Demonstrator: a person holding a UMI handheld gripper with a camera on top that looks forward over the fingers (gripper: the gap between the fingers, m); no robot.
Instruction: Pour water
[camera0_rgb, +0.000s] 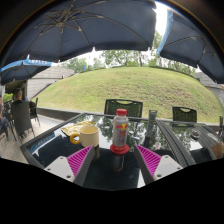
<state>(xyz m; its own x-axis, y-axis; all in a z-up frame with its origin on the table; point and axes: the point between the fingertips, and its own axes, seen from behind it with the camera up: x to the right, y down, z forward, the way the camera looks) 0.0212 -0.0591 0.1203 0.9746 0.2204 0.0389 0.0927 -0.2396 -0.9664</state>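
Item: red-capped bottle (120, 130), lower centre, upright on glass table (45, 145), between your gripper (113, 160) fingers, unclenched. Yellow mug (88, 134) left. Centre, then clench below the label.

Outdoor patio setting. Glass-topped table (45, 143) with dark frame. Dark chairs: one (123, 106) behind the table, another (184, 114) further along, more (20, 118) off to the side. Large dark parasols (80, 25) overhead; blue parasol (22, 69) further off. Grassy mound (125, 85) beyond the seating, trees (120, 57) along its top. Building (48, 79) beside the mound.
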